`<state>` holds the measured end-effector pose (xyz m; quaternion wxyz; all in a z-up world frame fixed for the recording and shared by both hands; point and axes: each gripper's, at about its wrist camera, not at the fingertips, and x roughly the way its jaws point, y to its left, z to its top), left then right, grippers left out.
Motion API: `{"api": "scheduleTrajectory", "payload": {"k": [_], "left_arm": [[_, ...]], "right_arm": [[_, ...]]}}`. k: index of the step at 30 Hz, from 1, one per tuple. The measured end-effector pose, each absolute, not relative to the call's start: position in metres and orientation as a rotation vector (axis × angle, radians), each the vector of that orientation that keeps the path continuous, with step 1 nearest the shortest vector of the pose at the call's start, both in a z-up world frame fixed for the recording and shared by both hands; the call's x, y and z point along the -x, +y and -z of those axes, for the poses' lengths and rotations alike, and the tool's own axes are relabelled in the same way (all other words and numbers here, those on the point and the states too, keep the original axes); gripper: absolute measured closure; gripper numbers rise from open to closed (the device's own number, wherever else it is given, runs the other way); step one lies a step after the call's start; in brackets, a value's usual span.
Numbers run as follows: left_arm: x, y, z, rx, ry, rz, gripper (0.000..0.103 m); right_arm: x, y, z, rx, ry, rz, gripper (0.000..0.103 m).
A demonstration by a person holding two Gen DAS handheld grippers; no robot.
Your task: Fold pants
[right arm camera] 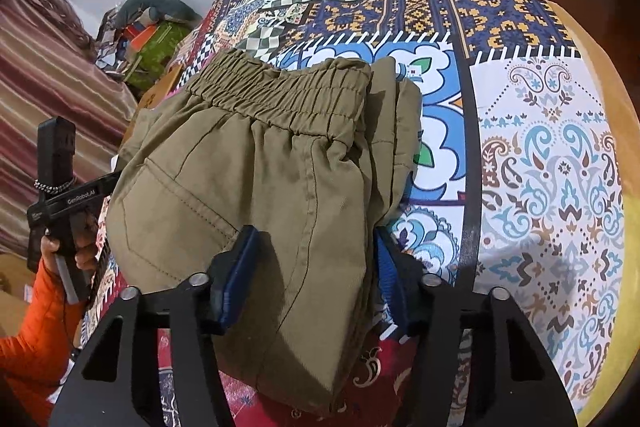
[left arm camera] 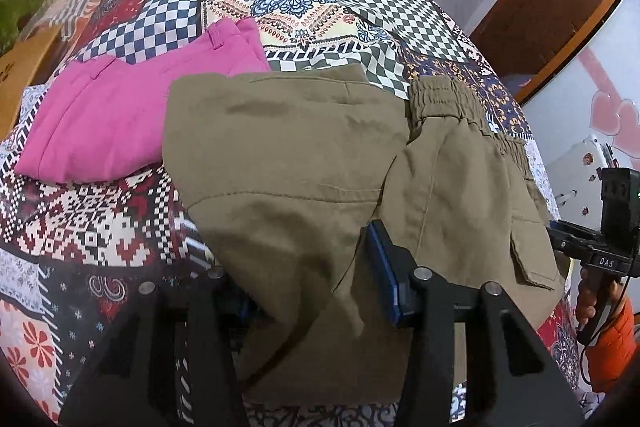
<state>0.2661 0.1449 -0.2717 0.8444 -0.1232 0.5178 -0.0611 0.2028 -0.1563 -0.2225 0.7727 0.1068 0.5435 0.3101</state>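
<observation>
while both grippers bite the near edge, the khaki pants run away toward the far side

as the folded khaki pants (right arm camera: pixel 256 187) lie on the patterned bed cover (right arm camera: pixel 552 163), their near edge hangs toward the person at the near edge of the bed; the elastic waistband (right arm camera: pixel 280 99) is the far end in the right wrist view, so the bundle's long axis runs from the grippers out toward the far edge of the bed; the right gripper (right arm camera: pixel 316 279) has its blue pads set on either side of a thick stack of khaki layers, narrowed to a middling gap and, as it looks, pinching the cloth; the left gripper (left arm camera: pixel 304 279) straddles the same near edge further to the left, one blue pad showing on top of the fabric and the other hidden under it, so it too appears to grip the pants; the two hands are about equally near, side by side along that edge.

folded pink pants (left arm camera: pixel 132 111) sit just beside the khaki pair, toward the far left, partly tucked under its corner; i judge the next fold or lift would carry the near edge forward along that axis, and the pink pair is close enough to be dragged.
</observation>
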Motion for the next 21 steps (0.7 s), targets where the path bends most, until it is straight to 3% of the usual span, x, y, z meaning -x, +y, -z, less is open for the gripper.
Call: {"api": "scheduleTrajectory", "payload": {"k": [2, 3, 4, 6, 11, 21], "left_arm": [[-0.269, 0.142, 0.271, 0.236, 1.093, 0.116, 0.062], [-0.269, 0.141, 0.269, 0.222, 1.091, 0.109, 0.075], [-0.269, 0.140, 0.269, 0.217, 1.091, 0.106, 0.081], [-0.270, 0.140, 0.267, 0.217, 1.084, 0.105, 0.087], [-0.268, 0.136, 0.256, 0.189, 1.059, 0.096, 0.095], [-0.257, 0.121, 0.210, 0.103, 0.950, 0.093, 0.098]], "right_arm": [[-0.204, -0.156, 0.222, -0.231, 1.168, -0.662, 0.060], [-0.206, -0.156, 0.221, -0.229, 1.160, -0.659, 0.065], [-0.206, -0.156, 0.220, -0.228, 1.155, -0.656, 0.070], [-0.208, -0.157, 0.218, -0.227, 1.148, -0.658, 0.076], [-0.209, -0.161, 0.209, -0.219, 1.119, -0.662, 0.089], [-0.208, -0.157, 0.174, -0.175, 1.008, -0.663, 0.095]]}}
